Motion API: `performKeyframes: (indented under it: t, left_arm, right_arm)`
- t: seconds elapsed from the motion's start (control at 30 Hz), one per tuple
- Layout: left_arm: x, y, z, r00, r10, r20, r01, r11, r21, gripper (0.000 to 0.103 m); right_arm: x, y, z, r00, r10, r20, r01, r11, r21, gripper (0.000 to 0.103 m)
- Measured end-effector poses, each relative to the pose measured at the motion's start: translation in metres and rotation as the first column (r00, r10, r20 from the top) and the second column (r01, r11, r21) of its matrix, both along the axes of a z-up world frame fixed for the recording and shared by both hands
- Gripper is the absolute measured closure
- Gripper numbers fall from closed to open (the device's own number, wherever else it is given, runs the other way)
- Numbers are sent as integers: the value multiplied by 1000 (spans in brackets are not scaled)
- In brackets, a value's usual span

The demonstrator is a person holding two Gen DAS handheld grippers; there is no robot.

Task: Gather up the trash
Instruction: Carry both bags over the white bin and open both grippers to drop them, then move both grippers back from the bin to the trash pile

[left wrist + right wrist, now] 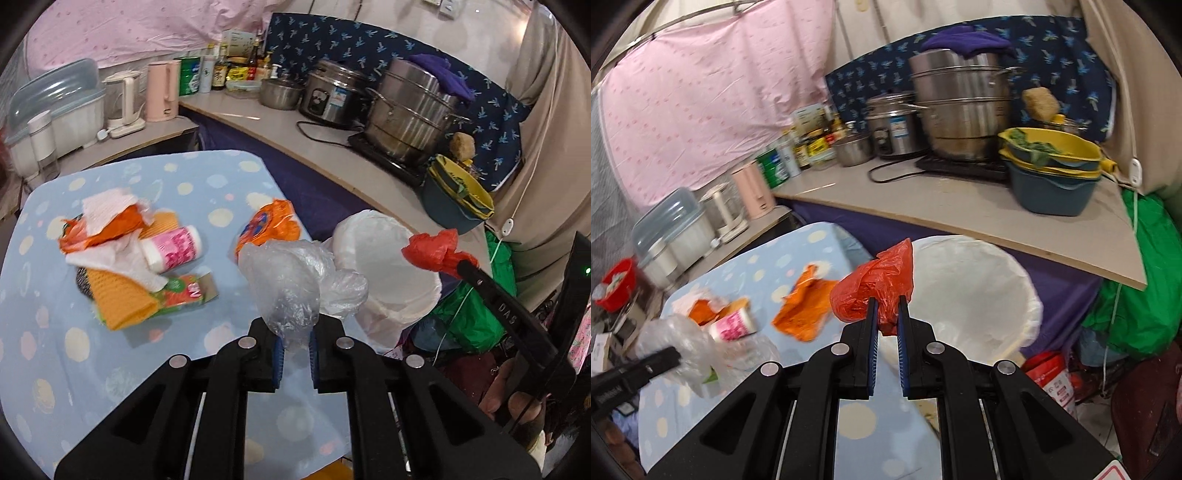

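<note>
My left gripper (295, 345) is shut on a crumpled clear plastic bag (291, 280), held over the table's right edge next to the trash bin. My right gripper (886, 314) is shut on a red plastic bag (875, 288), held up at the rim of the white-lined trash bin (975, 295). The bin also shows in the left wrist view (395, 266), with the red bag (432, 249) over it. On the blue dotted table (110, 350) lie an orange wrapper (269, 225), a pink-and-white tube (171, 249), tissues (110, 210), an orange cloth (122, 299) and a green packet (184, 291).
A counter (960, 214) behind the bin carries steel pots (960, 107), a rice cooker, bottles and stacked basins (1052, 173). A green bag (1137, 306) and a red-and-white package (1052, 376) sit on the floor to the right. Kettles and a dish box stand at the left.
</note>
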State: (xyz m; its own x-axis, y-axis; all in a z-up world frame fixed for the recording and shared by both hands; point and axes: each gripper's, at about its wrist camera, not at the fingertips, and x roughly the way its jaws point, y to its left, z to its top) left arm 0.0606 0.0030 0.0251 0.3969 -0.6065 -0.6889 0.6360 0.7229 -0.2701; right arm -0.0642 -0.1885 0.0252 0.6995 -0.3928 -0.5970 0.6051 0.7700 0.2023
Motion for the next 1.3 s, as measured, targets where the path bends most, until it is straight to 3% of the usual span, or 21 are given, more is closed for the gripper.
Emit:
performKeyframes:
  t: [0.27,0.53,0.63,0.67,0.73,0.77,1.03,1.3]
  left_arm:
    - [-7,-93,20,990,-137,46,138,990,-32,93]
    - [-2,-162,5,983,-184,31,184,983,4,92]
    - [2,-179,-3,979,-202,3,202,979,6,88]
    - [3,-183,-5,979,-204,-3,204,979,-2,83]
    - [5,-187,-6,982,-189,-1,189,982,-3,55]
    - [6,-187,-6,984,-179,7,179,984,-8,52]
    - [15,-173,3,992,-120,47,121,993,-14,37]
    - [27,-141,10,998,-46,52,47,998,-30,34]
  right_arm:
    - [-18,-53,-24,994,-109,-27,110,994,22,94]
    - [-14,-89,-49,987,-150,-54,153,986,68,93]
    - [-13,-93,-51,986,-160,-44,163,983,79,88]
    - [-13,-94,-50,986,-164,-38,167,983,80,84]
    - [-13,-95,-47,984,-177,-24,178,981,76,75]
    - [-14,-95,-45,984,-180,-15,180,981,75,71]
    - [-13,-87,-28,986,-166,22,165,985,54,64]
    - [-1,-68,-19,992,-123,35,121,992,45,64]
